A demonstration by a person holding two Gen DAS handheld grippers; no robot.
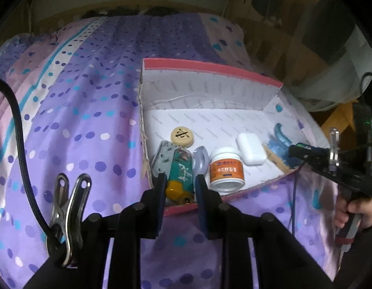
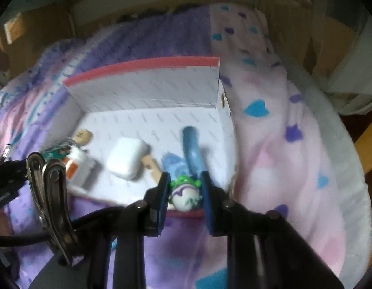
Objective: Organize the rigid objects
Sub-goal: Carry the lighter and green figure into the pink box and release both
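An open cardboard box with a red rim [image 1: 210,71] [image 2: 142,68] lies on the bed. It holds a wooden chess disc [image 1: 182,136], a grey block [image 1: 164,159], a white jar with an orange label [image 1: 225,172], a white case [image 1: 251,148] [image 2: 125,157] and a blue brush-like thing [image 1: 279,144] [image 2: 193,149]. A teal patterned lighter [image 1: 181,178] rests in the box's near corner. My left gripper [image 1: 182,187] stands open on either side of it with a slight gap. My right gripper [image 2: 186,192] is shut on a small white, purple and green toy [image 2: 186,193] over the box's near wall.
A purple dotted bed cover [image 1: 77,120] spreads left of the box, and a pink heart-print blanket [image 2: 282,156] lies to its right. A person's hand [image 1: 354,212] holds the right gripper's handle. Wooden furniture [image 1: 294,36] stands beyond the bed.
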